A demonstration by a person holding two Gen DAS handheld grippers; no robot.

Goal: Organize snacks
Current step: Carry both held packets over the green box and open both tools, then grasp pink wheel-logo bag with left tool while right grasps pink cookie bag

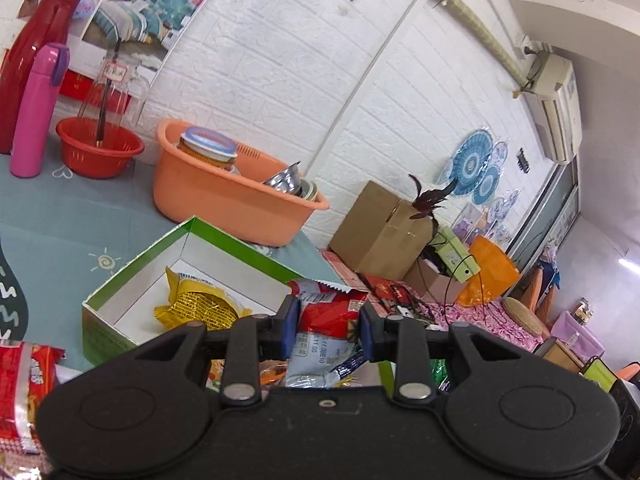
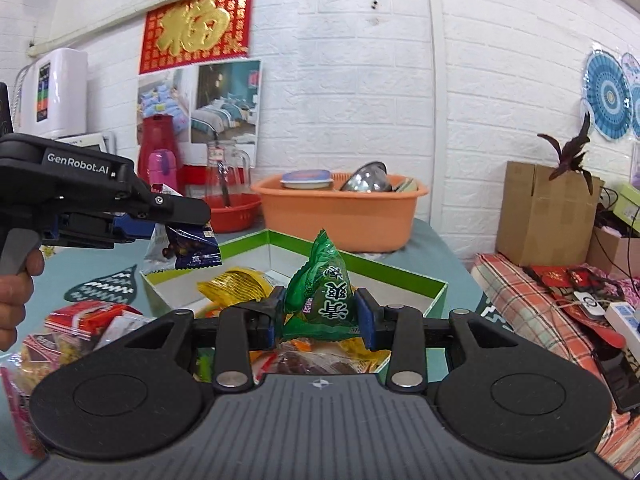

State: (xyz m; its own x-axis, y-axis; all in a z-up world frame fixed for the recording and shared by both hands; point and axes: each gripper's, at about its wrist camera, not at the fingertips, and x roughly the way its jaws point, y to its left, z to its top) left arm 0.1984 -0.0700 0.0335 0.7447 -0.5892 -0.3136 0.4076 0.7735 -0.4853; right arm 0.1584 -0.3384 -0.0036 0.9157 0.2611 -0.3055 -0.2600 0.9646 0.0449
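Above the green-rimmed box (image 2: 436,296) on the worktop (image 1: 60,216), the right tool (image 2: 320,314) is closed on a green pyramid-shaped snack packet (image 2: 320,292), both pads pressing its sides. The left tool (image 1: 328,330) grips a silver, red and dark-blue snack packet (image 2: 184,246); its lower edge is cut off behind the tool body in the left wrist view. A yellow packet (image 1: 200,308) lies inside the box, partly hidden, and the loose snacks (image 2: 80,332) beside the box are half covered and hard to identify.
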